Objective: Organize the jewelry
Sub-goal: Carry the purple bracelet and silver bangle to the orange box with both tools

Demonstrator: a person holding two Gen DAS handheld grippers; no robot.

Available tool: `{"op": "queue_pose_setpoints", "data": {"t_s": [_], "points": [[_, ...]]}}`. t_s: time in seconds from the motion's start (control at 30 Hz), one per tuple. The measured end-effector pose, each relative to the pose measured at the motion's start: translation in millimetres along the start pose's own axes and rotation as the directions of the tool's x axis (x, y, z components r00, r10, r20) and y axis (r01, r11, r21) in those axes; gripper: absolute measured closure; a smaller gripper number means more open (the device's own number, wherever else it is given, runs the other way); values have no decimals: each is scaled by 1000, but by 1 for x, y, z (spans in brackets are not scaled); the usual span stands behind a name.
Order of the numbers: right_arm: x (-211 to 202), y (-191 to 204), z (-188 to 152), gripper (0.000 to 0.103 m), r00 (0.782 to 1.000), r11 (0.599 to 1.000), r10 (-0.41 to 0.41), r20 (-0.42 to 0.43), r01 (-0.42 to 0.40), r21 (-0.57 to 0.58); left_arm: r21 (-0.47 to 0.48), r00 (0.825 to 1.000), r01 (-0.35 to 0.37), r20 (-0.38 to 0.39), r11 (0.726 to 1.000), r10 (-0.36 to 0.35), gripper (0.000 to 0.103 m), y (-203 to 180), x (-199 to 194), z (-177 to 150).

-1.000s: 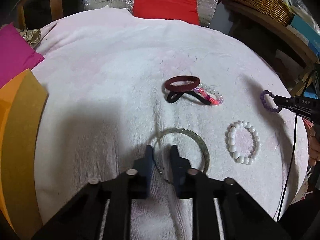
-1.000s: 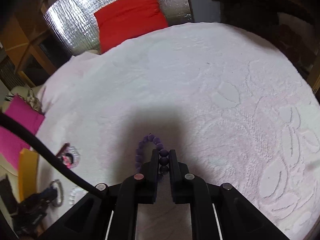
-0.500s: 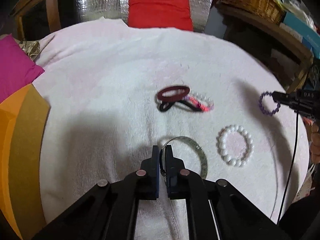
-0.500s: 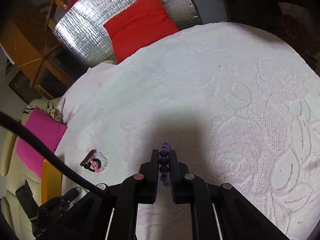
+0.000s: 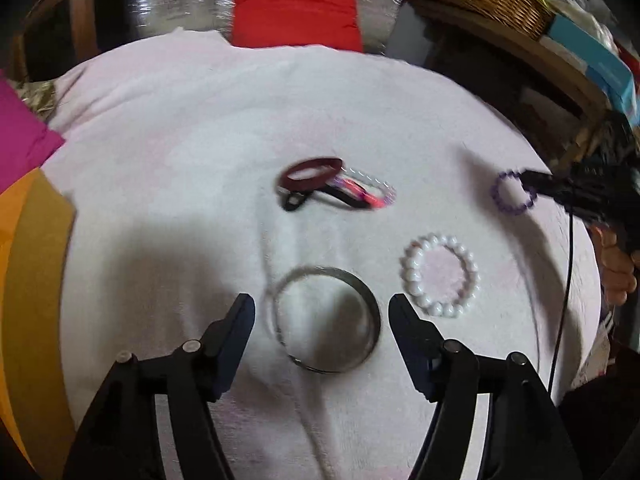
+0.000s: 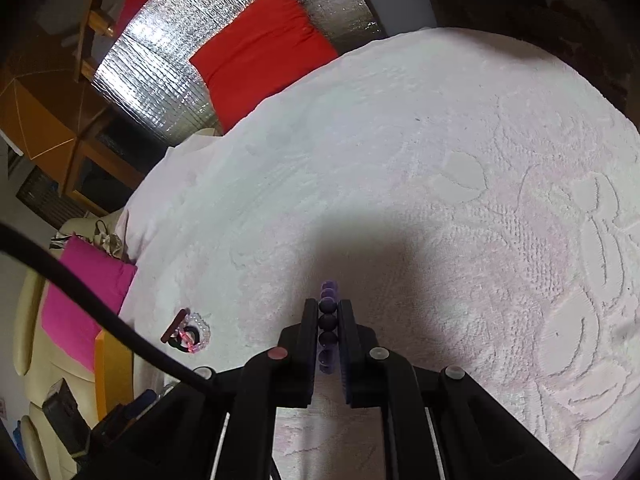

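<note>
Surface: a white towel (image 5: 168,168) is covering a round table, with a red cushion (image 5: 294,8) lying beyond its far edge.
Left gripper (image 5: 322,312): its jaws are opening wide; the metal bangle (image 5: 326,320) is lying flat on the towel between them, untouched.
White bead bracelet (image 5: 440,280): resting just right of the bangle.
Right gripper (image 6: 329,320): clamping the purple bead bracelet (image 6: 328,322) above the towel.
Far pile: a maroon band (image 5: 310,172) is lying on other bracelets mid-table.
</note>
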State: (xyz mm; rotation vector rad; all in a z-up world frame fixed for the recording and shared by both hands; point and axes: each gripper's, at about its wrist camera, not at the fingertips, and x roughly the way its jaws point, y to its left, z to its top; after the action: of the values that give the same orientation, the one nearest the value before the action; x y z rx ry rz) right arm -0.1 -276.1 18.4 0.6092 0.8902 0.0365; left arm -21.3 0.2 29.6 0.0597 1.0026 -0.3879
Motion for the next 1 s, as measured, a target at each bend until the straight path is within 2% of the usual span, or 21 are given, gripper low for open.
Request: {"op": "queue_pose_setpoints", "data": {"t_s": [0.17,0.33,0.37,0.5,0.67,0.87,1.0], "points": [[4,5,-3,92,1000,1000,-6,-14,6,-20,32,997,-51,-59,998,53,30,-5,14,-3],[4,8,-5,92,1000,1000,-3,-7,3,-27,32,998,-55,-38,998,56,32,-7,13,-4],[3,10,-5,92,1000,1000,-1,-4,1,-32,34,998,-51,-29,998,52,42,-7,14,-5],[-2,19,-7,92,1000,998,21,20,-20,-59,16,999,-41,4,999,41,41,-3,7,-4],[-8,41,-11,92,995,992,86,48,-81,-101,-22,996,-65,52,998,66,41,2,-12,-3],[-13,74,-21,92,982,974,173,74,-159,-159,-72,982,-117,140,991,126,41,7,-51,-11],[-14,106,-34,92,968,952,239,71,-220,-213,-112,955,-177,220,978,198,41,10,-78,-12]]}}
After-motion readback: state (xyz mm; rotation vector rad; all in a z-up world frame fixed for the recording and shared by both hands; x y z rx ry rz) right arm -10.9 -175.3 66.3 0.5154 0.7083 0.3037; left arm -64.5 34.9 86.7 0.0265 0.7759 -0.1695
